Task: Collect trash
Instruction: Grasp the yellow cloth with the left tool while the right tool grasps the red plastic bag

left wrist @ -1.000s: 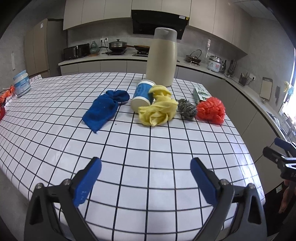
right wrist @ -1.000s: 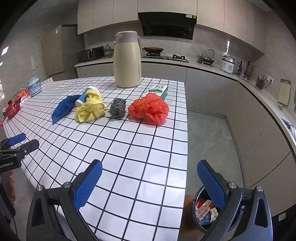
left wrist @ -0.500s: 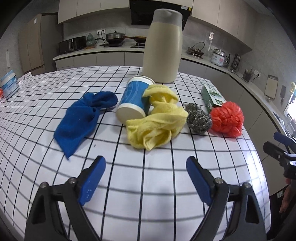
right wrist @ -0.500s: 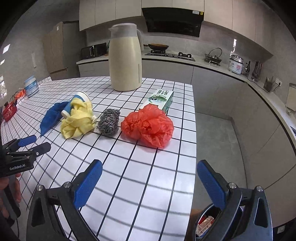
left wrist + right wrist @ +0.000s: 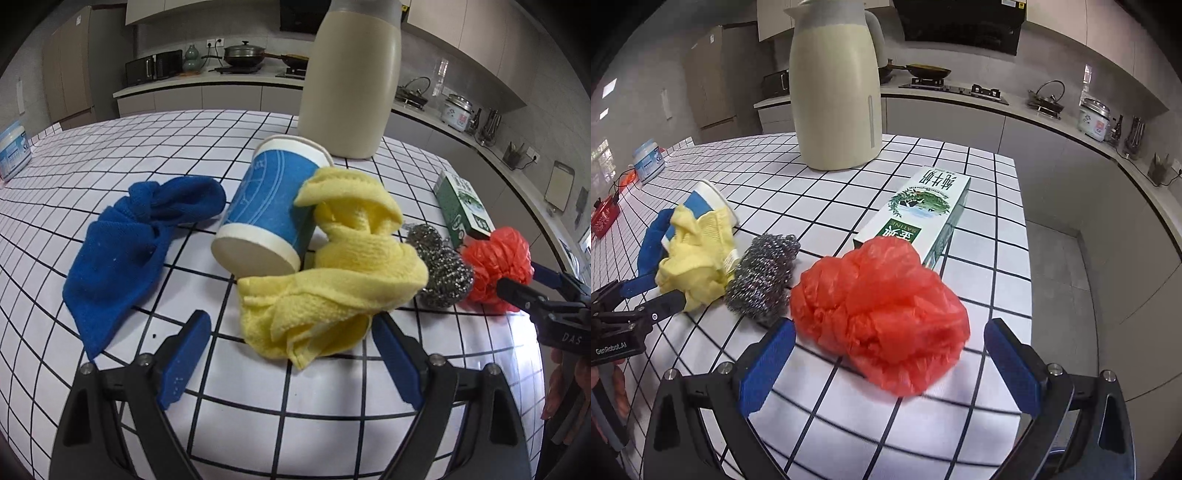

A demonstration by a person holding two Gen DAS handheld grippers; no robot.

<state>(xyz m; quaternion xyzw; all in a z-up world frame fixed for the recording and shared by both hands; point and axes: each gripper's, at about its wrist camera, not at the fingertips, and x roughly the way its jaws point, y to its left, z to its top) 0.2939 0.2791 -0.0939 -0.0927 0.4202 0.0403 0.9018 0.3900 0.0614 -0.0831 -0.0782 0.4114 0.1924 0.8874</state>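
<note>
Closing in since before: both tools [image 5: 291, 339] [image 5: 886, 350] open, nearer cloth [image 5: 332, 288], bag [image 5: 886, 314]

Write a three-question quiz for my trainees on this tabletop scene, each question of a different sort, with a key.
1. True or false: the paper cup stands upright.
2. Which item lies straight ahead of the right gripper? A) steel scourer B) red plastic bag C) blue cloth
3. Fill in: the yellow cloth lies ahead of the left gripper, whose fingers are ___.

Key:
1. False; it lies on its side, against the yellow cloth.
2. B
3. Open, with nothing held.
</note>
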